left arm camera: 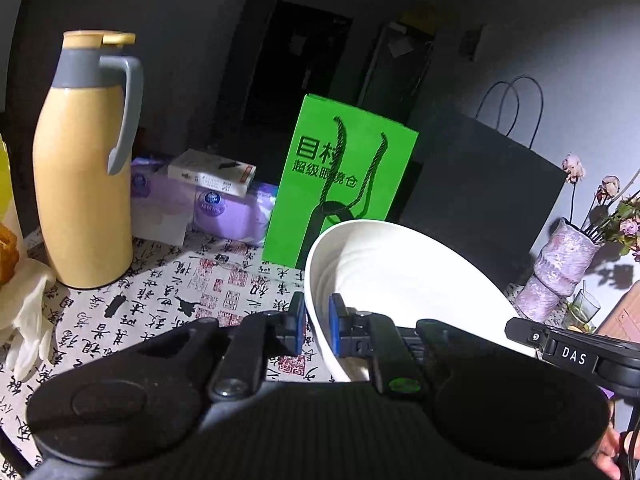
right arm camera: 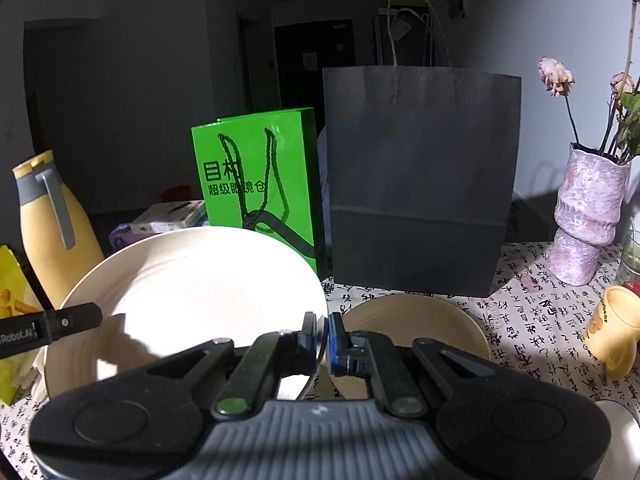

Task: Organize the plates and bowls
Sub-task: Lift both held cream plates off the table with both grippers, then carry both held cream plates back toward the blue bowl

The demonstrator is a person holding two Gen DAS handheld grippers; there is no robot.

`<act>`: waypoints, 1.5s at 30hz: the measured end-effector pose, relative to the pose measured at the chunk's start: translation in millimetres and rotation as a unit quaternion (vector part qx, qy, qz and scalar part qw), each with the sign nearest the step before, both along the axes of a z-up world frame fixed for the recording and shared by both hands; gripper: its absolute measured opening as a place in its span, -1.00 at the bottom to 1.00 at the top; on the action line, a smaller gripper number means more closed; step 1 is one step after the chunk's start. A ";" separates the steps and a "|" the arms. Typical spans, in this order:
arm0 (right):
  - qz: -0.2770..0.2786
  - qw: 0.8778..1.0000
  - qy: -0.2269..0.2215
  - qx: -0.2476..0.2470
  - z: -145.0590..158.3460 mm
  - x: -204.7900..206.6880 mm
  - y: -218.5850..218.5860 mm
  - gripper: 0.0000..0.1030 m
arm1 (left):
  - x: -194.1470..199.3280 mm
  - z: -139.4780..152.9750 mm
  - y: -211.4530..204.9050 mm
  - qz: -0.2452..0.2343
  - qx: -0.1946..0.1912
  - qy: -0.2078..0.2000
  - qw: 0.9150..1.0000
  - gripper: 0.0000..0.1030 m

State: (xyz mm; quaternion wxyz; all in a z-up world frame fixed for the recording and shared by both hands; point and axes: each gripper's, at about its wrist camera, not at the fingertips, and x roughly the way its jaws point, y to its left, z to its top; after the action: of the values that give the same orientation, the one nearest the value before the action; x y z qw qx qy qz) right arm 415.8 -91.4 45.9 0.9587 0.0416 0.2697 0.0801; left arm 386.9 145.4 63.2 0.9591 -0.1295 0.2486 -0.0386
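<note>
Left wrist view: the left gripper had its blue-padded fingers pinching the near rim of a white plate, one finger outside the rim and the other inside. The plate was tilted and held clear of the worktop, which carried a cloth printed with black and red calligraphy. At the right edge of this view part of the right gripper reached the plate's opposite side.

Right wrist view: the right gripper likewise had its fingers clamped on the rim of the same plate, which filled the lower left of that view; the left gripper's tip met the plate at its far left rim. Just right of the plate and below the right gripper, a beige bowl sat on the worktop.

Behind the plate stood a green paper bag and, just beside it, a taller black paper bag. A yellow thermos jug with a grey handle stood to the left, with purple tissue packs behind it. A mottled vase of dried roses stood to the right, with a yellow cup near it.
</note>
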 end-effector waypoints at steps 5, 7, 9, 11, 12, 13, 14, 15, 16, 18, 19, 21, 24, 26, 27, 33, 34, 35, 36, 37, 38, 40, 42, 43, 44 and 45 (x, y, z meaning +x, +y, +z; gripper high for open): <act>0.006 1.000 -0.006 0.008 8.1 -13.6 -10.0 -0.88 | -18.5 5.7 -17.0 0.016 0.025 -0.008 1.000 -0.77; 0.008 1.000 -0.011 0.009 10.5 -19.2 -13.8 -0.88 | -25.8 6.1 -24.9 0.023 0.033 -0.007 0.999 -0.76; 0.009 1.000 -0.013 0.011 12.0 -24.5 -19.2 -0.88 | -32.6 7.2 -29.0 0.026 0.032 -0.007 0.999 -0.76; 0.013 1.000 -0.015 0.018 12.8 -30.5 -25.3 -0.88 | -39.8 7.0 -31.4 0.026 0.029 -0.009 0.999 -0.76; 0.015 1.000 -0.016 0.021 13.3 -33.5 -28.1 -0.88 | -43.2 6.4 -32.1 0.026 0.027 -0.008 0.999 -0.76; 0.018 0.999 -0.018 0.025 13.7 -36.6 -30.2 -0.88 | -46.3 5.4 -32.2 0.027 0.023 -0.006 0.999 -0.76; 0.021 0.999 -0.017 0.027 14.2 -40.0 -31.6 -0.88 | -49.2 4.2 -31.1 0.028 0.019 -0.003 0.999 -0.76; 0.024 0.999 -0.018 0.026 14.5 -43.3 -31.9 -0.88 | -52.5 2.8 -30.0 0.029 0.013 -0.001 0.999 -0.76; 0.027 0.999 -0.020 0.026 14.6 -46.8 -31.9 -0.88 | -56.2 1.4 -28.7 0.032 0.007 0.000 0.999 -0.76; 0.035 0.999 -0.023 0.024 14.6 -54.1 -30.8 -0.88 | -64.8 -0.4 -27.0 0.038 0.001 0.002 0.999 -0.76; 0.038 0.999 -0.025 0.024 14.7 -57.9 -30.0 -0.88 | -70.1 -0.7 -26.4 0.040 -0.001 0.001 0.999 -0.76; 0.043 0.998 -0.029 0.023 15.6 -66.6 -29.3 -0.88 | -82.3 1.8 -27.1 0.046 -0.004 -0.003 0.999 -0.76; 0.050 0.998 -0.035 0.024 18.3 -80.0 -30.3 -0.88 | -102.6 8.7 -31.2 0.052 0.001 -0.016 0.998 -0.76; 0.056 0.997 -0.042 0.026 21.8 -90.9 -31.9 -0.88 | -115.6 13.6 -32.8 0.057 0.002 -0.024 0.998 -0.76; 0.059 0.997 -0.046 0.026 24.0 -96.6 -32.7 -0.88 | -122.3 15.8 -33.6 0.061 0.002 -0.028 0.998 -0.76; 0.078 0.994 -0.068 0.026 34.8 -130.8 -36.2 -0.88 | -161.8 22.9 -37.4 0.084 -0.005 -0.039 0.996 -0.76; 0.081 0.994 -0.071 0.027 35.8 -136.4 -36.3 -0.88 | -168.3 23.8 -38.1 0.088 -0.006 -0.040 0.995 -0.76; 0.083 0.994 -0.072 0.029 36.5 -141.6 -36.5 -0.88 | -174.1 24.5 -38.3 0.091 -0.006 -0.041 0.995 -0.76; 0.086 0.993 -0.073 0.031 37.0 -146.8 -36.8 -0.88 | -180.2 25.5 -39.5 0.094 -0.004 -0.042 0.995 -0.76; 0.088 0.993 -0.074 0.033 37.5 -150.8 -37.0 -0.88 | -185.4 26.5 -40.9 0.096 -0.002 -0.043 0.994 -0.76; 0.091 0.992 -0.075 0.035 38.0 -155.5 -37.1 -0.88 | -190.8 27.5 -41.8 0.100 -0.001 -0.044 0.994 -0.76; 0.096 0.992 -0.076 0.040 38.6 -163.4 -38.1 -0.88 | -200.8 29.0 -43.6 0.105 0.000 -0.044 0.994 -0.76; 0.099 0.991 -0.078 0.043 39.6 -172.5 -39.2 -0.88 | -211.7 29.5 -45.5 0.109 0.001 -0.045 0.993 -0.76; 0.102 0.991 -0.080 0.045 40.3 -177.1 -39.5 -0.88 | -217.1 29.4 -46.2 0.111 0.000 -0.045 0.993 -0.76; 0.104 0.990 -0.081 0.045 41.4 -181.5 -39.9 -0.88 | -222.9 29.2 -47.2 0.113 0.000 -0.047 0.993 -0.76; 0.104 0.990 -0.080 0.045 42.4 -186.0 -40.1 -0.88 | -228.3 28.8 -48.0 0.115 -0.002 -0.047 0.992 -0.76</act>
State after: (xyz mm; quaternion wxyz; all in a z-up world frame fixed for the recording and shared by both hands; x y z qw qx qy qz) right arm 229.8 -131.5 88.4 0.9608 0.0501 0.1907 0.1949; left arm 158.6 97.5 92.0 0.9676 -0.1569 0.1869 0.0651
